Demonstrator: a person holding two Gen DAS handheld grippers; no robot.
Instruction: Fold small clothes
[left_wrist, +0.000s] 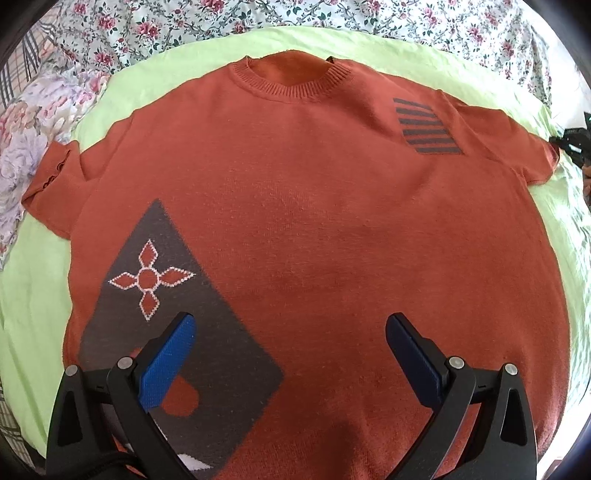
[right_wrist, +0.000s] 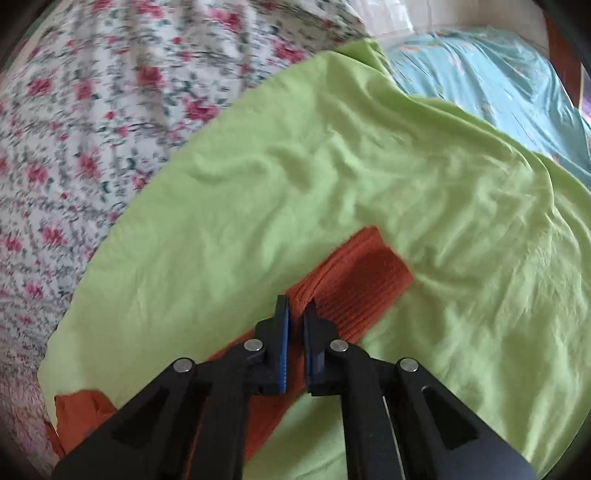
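Note:
A rust-orange knit sweater (left_wrist: 295, 221) lies spread flat, front up, on a light green sheet (left_wrist: 37, 277), with its collar at the far side. It has a grey panel with a flower motif (left_wrist: 147, 280) and a patch of dark stripes (left_wrist: 428, 127). My left gripper (left_wrist: 290, 325) hovers open over the sweater's lower part, with nothing between its blue pads. In the right wrist view my right gripper (right_wrist: 295, 306) is shut on the ribbed edge of a sweater sleeve (right_wrist: 362, 273), which lies on the green sheet (right_wrist: 332, 166).
Floral bedding (left_wrist: 184, 26) surrounds the green sheet at the back and left, and also fills the left of the right wrist view (right_wrist: 92, 110). A pale blue cloth (right_wrist: 498, 74) lies beyond the sheet at the upper right.

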